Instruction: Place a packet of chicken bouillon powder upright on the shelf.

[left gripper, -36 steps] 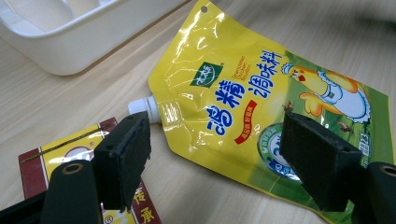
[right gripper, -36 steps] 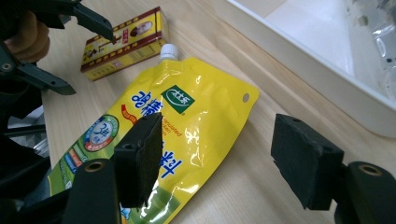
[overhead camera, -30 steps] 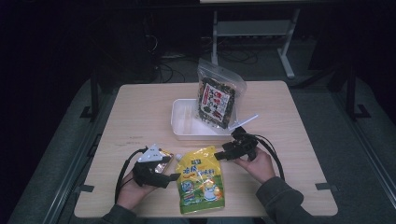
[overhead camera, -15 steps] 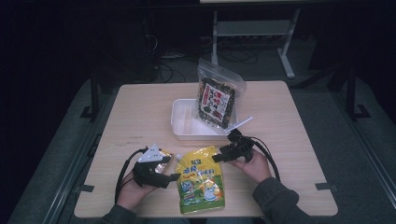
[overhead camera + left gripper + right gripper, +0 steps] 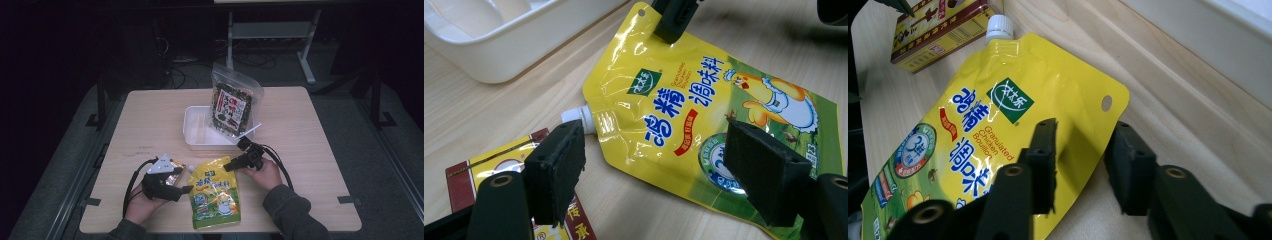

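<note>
Yellow spouted bouillon pouch: flat on the table, at the middle of its near edge, white cap toward the left. Left gripper: held level at the pouch's left edge, jaws wide apart, nothing between them; in the left gripper view they frame the pouch without touching it. Red-and-gold packet: lying under that gripper, near the near-left corner. Right gripper: at the pouch's upper right corner, jaws just closing, one over the foil edge and one beside it; whether they pinch it I cannot tell. White tray: mid-table. Clear seaweed bag: leaning upright in the tray, toward the far edge.
</note>
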The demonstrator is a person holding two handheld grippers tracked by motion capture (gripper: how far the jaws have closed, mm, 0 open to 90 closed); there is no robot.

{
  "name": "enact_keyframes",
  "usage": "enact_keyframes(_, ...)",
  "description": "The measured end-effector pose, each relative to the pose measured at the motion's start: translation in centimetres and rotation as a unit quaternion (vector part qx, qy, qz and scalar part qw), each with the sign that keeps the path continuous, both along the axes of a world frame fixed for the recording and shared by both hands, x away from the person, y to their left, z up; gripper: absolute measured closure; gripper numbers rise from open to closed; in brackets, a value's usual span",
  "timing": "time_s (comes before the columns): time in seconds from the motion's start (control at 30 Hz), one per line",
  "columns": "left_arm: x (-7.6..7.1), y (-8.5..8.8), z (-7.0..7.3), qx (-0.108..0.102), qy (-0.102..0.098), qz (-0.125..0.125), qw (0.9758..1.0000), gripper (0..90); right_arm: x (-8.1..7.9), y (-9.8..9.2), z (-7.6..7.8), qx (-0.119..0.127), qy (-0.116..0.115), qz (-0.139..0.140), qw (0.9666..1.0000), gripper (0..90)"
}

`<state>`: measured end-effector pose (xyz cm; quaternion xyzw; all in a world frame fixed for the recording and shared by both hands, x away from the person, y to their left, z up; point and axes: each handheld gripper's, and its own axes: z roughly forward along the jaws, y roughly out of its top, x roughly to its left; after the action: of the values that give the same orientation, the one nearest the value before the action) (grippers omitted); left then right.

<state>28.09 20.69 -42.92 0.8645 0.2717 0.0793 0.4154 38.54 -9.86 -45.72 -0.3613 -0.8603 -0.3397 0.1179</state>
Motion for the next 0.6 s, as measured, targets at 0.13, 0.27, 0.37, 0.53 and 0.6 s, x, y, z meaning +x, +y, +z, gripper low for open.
enact_keyframes(0.13,0.0,0.1,0.0,-0.001,0.000,0.001,1.0000,24.2,0.3,-0.2,-0.2,0.017,0.012,0.000,0.9998,78.7)
enact_keyframes(0.27,0.1,0.0,-0.1,0.000,0.001,0.001,1.0000,24.2,0.4,-0.4,0.0,0.031,0.013,0.009,0.9994,88.7)
enact_keyframes(0.37,0.0,0.0,-0.1,0.001,0.001,0.000,1.0000,24.2,0.2,-0.6,0.2,0.032,0.014,0.010,0.9994,89.4)
enact_keyframes(0.53,0.0,-0.1,-0.1,0.000,0.002,0.000,1.0000,24.2,-0.1,-1.0,0.9,0.033,0.007,0.010,0.9994,89.6)
enact_keyframes(0.6,0.0,-0.1,-0.1,0.001,0.003,-0.001,1.0000,24.2,-0.3,-1.1,1.1,0.037,0.004,0.010,0.9993,89.6)
